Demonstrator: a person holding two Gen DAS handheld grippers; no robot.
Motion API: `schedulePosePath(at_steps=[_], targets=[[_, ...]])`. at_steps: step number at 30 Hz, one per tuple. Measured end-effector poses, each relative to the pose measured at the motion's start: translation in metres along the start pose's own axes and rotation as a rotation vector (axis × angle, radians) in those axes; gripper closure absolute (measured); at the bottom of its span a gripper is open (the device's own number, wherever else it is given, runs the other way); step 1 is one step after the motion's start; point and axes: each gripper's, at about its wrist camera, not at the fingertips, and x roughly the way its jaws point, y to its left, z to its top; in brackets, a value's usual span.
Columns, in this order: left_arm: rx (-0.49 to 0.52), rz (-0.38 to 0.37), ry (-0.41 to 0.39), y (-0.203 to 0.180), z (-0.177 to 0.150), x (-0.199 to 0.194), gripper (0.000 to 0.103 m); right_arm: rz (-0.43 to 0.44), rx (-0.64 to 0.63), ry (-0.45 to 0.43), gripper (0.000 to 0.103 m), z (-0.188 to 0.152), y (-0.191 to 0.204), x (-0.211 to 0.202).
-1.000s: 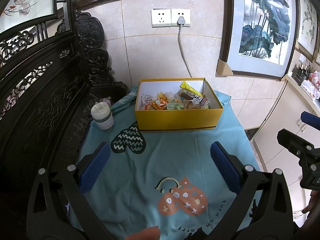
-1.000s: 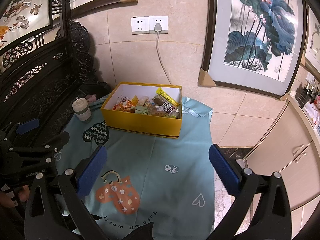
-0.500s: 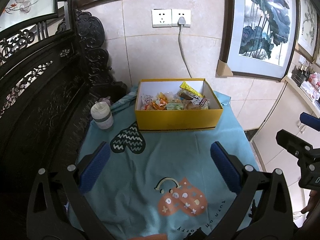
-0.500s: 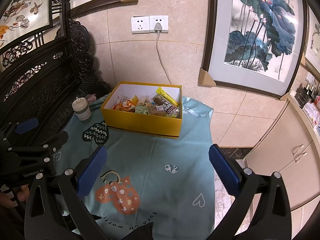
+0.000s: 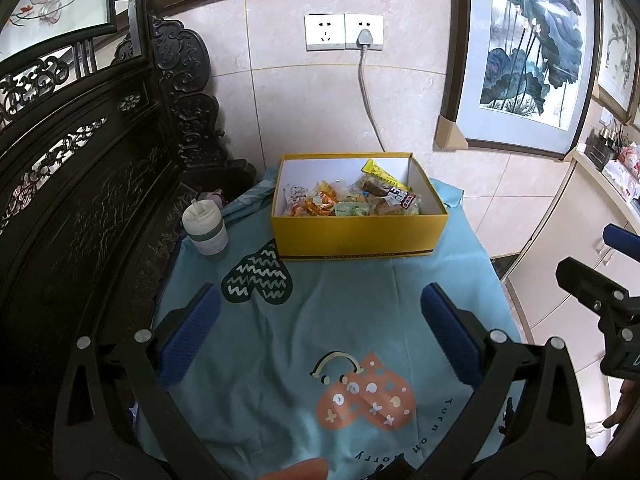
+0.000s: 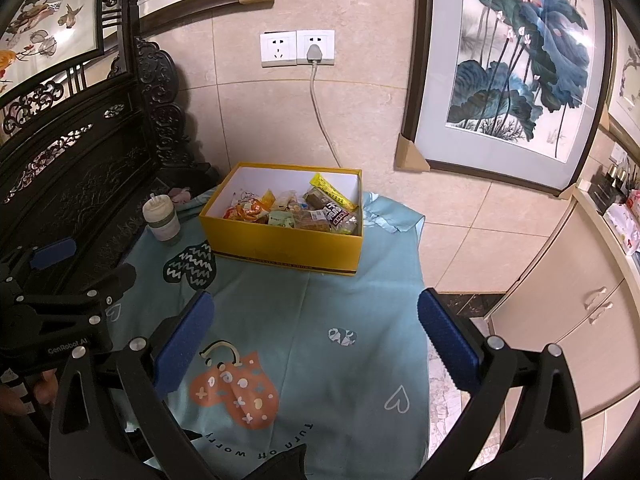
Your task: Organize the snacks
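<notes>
A yellow box [image 5: 356,236] [image 6: 280,246] stands at the far end of a table covered with a teal cloth [image 5: 328,320] [image 6: 320,320]. Several wrapped snacks [image 5: 352,200] [image 6: 292,210] lie inside the box. My left gripper [image 5: 318,320] is open and empty, held above the near half of the cloth. My right gripper [image 6: 316,322] is open and empty, also over the near cloth, to the right of the left one. The right gripper's body shows at the right edge of the left wrist view [image 5: 600,300]. The left gripper's body shows at the left of the right wrist view [image 6: 60,304].
A white lidded cup [image 5: 206,234] [image 6: 161,220] stands left of the box. A dark carved wooden bench [image 5: 80,184] runs along the left. A tiled wall with a socket and cable [image 5: 362,36] is behind. Cream cabinets [image 6: 568,304] stand to the right.
Both grippers have stayed open and almost still. The left wrist view has drifted very slightly.
</notes>
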Motion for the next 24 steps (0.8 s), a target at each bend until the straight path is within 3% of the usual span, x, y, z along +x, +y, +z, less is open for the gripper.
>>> schedulePosePath(at_steps=[24], targets=[[0.008, -0.012, 0.015, 0.0047, -0.0024, 0.0032, 0.002, -0.009, 0.012, 0.001, 0.001, -0.0055, -0.0002, 0.0025]])
